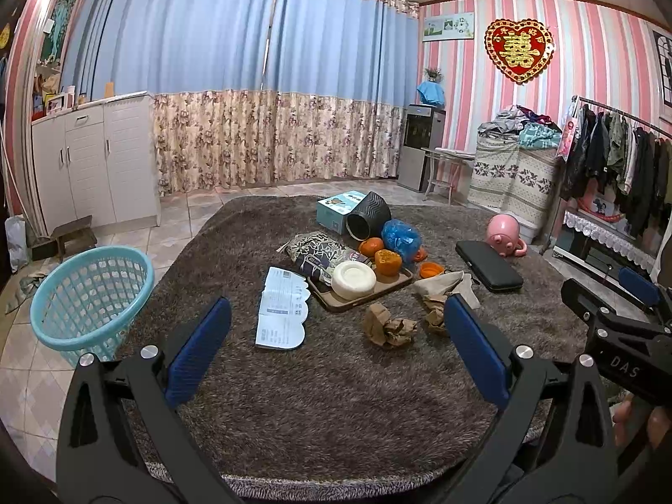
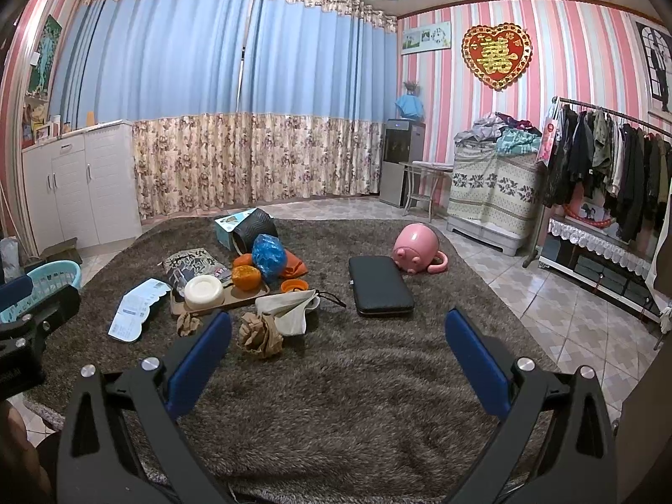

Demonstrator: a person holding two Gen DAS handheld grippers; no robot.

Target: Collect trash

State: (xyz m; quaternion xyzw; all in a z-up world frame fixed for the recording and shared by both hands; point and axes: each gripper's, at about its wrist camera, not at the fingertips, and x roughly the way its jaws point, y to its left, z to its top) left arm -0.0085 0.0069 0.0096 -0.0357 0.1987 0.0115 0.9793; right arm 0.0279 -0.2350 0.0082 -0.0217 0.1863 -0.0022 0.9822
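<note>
Trash lies on a brown shaggy carpet: crumpled brown paper balls (image 1: 388, 327) (image 2: 258, 334), a flattened white-blue paper box (image 1: 282, 308) (image 2: 136, 308), a blue plastic bag (image 1: 401, 240) (image 2: 269, 254) and orange peels (image 1: 386, 261) (image 2: 245, 277) by a brown tray (image 1: 336, 300) (image 2: 235, 300). A turquoise mesh basket (image 1: 90, 294) (image 2: 46, 283) stands on the tiles left of the carpet. My left gripper (image 1: 336, 336) is open and empty, above the carpet before the paper balls. My right gripper (image 2: 338, 340) is open and empty, right of the nearest paper ball.
A black flat case (image 1: 489, 264) (image 2: 380, 285), a pink pig-shaped pot (image 1: 504, 235) (image 2: 416, 252), a dark tipped-over bin (image 1: 367, 214) and a teal box (image 1: 336, 210) lie on the carpet. A white cabinet (image 1: 92, 164) stands left, a clothes rack (image 2: 609, 159) right.
</note>
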